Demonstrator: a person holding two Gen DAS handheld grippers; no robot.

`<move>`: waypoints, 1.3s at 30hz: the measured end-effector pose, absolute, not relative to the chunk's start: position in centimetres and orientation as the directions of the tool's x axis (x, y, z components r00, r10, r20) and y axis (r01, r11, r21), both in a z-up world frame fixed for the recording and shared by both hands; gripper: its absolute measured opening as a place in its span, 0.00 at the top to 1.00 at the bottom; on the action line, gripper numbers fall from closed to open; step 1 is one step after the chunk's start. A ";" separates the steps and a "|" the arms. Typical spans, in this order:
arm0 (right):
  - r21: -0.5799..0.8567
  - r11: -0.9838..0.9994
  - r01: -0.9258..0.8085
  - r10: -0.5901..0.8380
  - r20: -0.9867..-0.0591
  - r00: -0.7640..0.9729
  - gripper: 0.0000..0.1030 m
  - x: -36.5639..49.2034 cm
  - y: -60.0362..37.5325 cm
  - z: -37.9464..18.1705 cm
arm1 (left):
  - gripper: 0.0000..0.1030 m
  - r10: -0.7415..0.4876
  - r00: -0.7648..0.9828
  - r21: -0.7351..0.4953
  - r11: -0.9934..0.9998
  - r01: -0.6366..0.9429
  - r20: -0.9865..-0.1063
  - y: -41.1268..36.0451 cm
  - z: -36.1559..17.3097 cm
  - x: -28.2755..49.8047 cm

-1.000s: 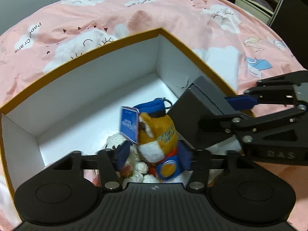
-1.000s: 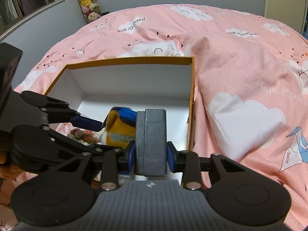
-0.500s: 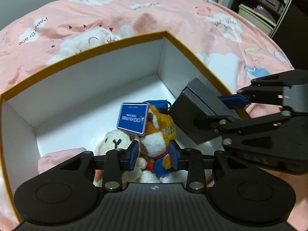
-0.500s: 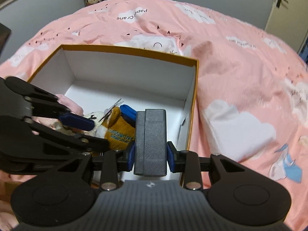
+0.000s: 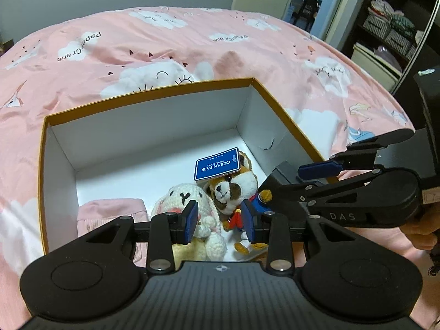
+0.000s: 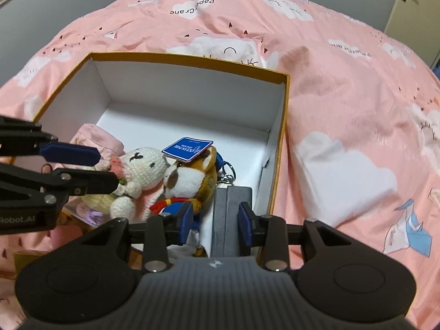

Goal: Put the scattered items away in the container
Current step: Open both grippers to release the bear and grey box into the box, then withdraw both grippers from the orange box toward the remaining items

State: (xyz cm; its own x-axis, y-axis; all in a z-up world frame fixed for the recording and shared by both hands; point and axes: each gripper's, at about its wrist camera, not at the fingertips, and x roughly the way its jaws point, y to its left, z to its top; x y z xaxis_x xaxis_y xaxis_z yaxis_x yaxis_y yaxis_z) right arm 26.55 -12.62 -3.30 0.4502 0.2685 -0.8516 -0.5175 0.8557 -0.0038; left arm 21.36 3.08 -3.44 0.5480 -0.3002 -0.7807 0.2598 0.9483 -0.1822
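An orange-rimmed white box (image 5: 148, 92) (image 6: 192, 57) sits on the bed. Inside lie a pink cloth (image 5: 110, 211), a white crochet bunny (image 5: 181, 195) (image 6: 143, 165) and a brown plush (image 5: 233, 189) (image 6: 192, 176) with a blue tag (image 5: 217, 163). My left gripper (image 5: 220, 221) (image 6: 90, 167) hovers open above the two toys, holding nothing. A grey case (image 6: 232, 206) (image 5: 283, 172) stands on edge against the box's right wall, between the fingers of my right gripper (image 6: 215, 220) (image 5: 297, 181). Those jaws are opening: the left pad stands off the case.
Pink bedding with white clouds (image 6: 343, 170) surrounds the box on every side. In the left wrist view, shelves with baskets (image 5: 390, 27) and a doorway stand beyond the bed at the back right. A person's hand (image 5: 420, 236) holds the right gripper.
My left gripper let go of the brown plush and drew back and up; the plush now lies beside the bunny. The right gripper's pads have spread off the grey case.
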 end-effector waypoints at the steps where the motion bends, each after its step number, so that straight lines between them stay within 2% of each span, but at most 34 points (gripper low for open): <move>1: 0.009 0.857 -0.516 0.274 -0.855 0.440 0.64 26.5 -12.7 -3.3 | 0.62 -0.300 0.552 -0.185 0.949 0.254 -0.778 3.2 -3.4 21.2; 3: 0.035 0.859 -0.511 0.284 -0.863 0.418 0.74 26.6 -12.9 -3.6 | 0.62 -0.297 0.557 -0.190 0.951 0.243 -0.776 3.4 -3.3 20.6; 10: 0.027 0.871 -0.490 0.272 -0.858 0.436 0.74 26.1 -13.0 -3.7 | 0.62 -0.258 0.585 -0.159 0.963 0.216 -0.769 3.3 -2.9 18.4; 14: 0.005 0.858 -0.513 0.298 -0.820 0.489 0.73 24.3 -13.1 -2.6 | 0.62 -0.223 0.620 -0.118 0.971 0.207 -0.752 2.6 -2.3 16.8; 16: 0.004 0.845 -0.534 0.332 -0.787 0.520 0.65 23.0 -13.2 -1.9 | 0.62 -0.203 0.642 -0.090 0.975 0.204 -0.740 2.1 -1.9 15.8; 26: 0.030 0.803 -0.595 0.460 -0.665 0.588 0.49 15.8 -14.0 -0.6 | 0.57 -0.159 0.714 -0.090 0.987 0.134 -0.682 1.6 -1.2 10.9; 29: 0.051 0.806 -0.589 0.474 -0.651 0.593 0.44 14.2 -14.3 -1.1 | 0.55 -0.151 0.707 -0.105 0.988 0.109 -0.691 2.0 -1.8 9.8; 31: 0.071 0.811 -0.581 0.480 -0.648 0.591 0.37 13.4 -14.6 -1.6 | 0.54 -0.145 0.700 -0.110 0.989 0.094 -0.700 2.3 -2.4 9.2; 39: 0.080 0.826 -0.559 0.470 -0.646 0.602 0.27 10.6 -14.9 -3.6 | 0.54 -0.103 0.667 -0.086 0.995 0.059 -0.738 3.2 -4.4 7.0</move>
